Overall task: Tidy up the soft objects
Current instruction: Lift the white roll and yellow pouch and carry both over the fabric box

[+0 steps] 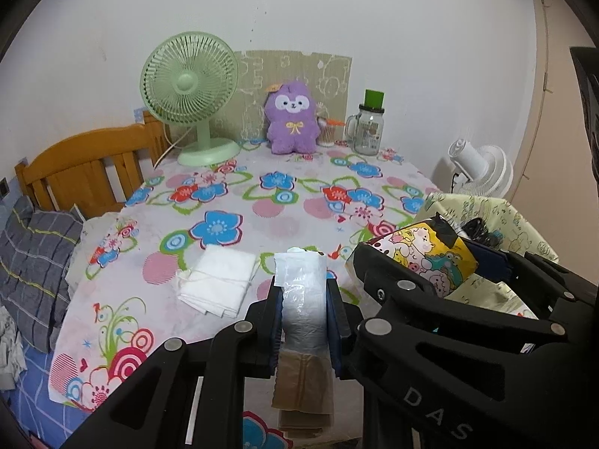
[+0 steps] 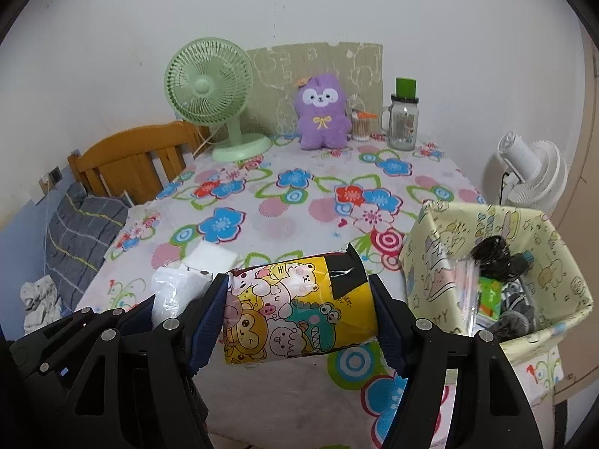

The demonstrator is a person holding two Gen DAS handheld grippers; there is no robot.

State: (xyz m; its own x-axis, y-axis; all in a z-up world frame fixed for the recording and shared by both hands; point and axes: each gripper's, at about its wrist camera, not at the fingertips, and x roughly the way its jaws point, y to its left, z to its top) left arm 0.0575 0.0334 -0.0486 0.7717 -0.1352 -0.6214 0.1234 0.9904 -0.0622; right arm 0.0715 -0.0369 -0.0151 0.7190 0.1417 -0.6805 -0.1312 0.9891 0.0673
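Observation:
My left gripper (image 1: 303, 310) is shut on a clear plastic packet (image 1: 301, 288) with beige fabric hanging below it, held above the table's near edge. My right gripper (image 2: 299, 310) is shut on a soft yellow cartoon-print pack (image 2: 299, 307), also seen in the left wrist view (image 1: 430, 254), just right of the left gripper. A folded white cloth (image 1: 219, 284) lies on the floral tablecloth (image 1: 262, 202), left of the left gripper. A pale yellow fabric bin (image 2: 441, 262) holding black cords and small items stands at the right.
At the back stand a green fan (image 1: 191, 89), a purple plush (image 1: 294, 119), a cotton-swab cup (image 1: 327, 133) and a glass jar mug (image 1: 368, 127). A wooden bed frame (image 1: 86, 172) and grey blanket (image 1: 33, 262) lie left. A white fan (image 2: 528, 172) is at right.

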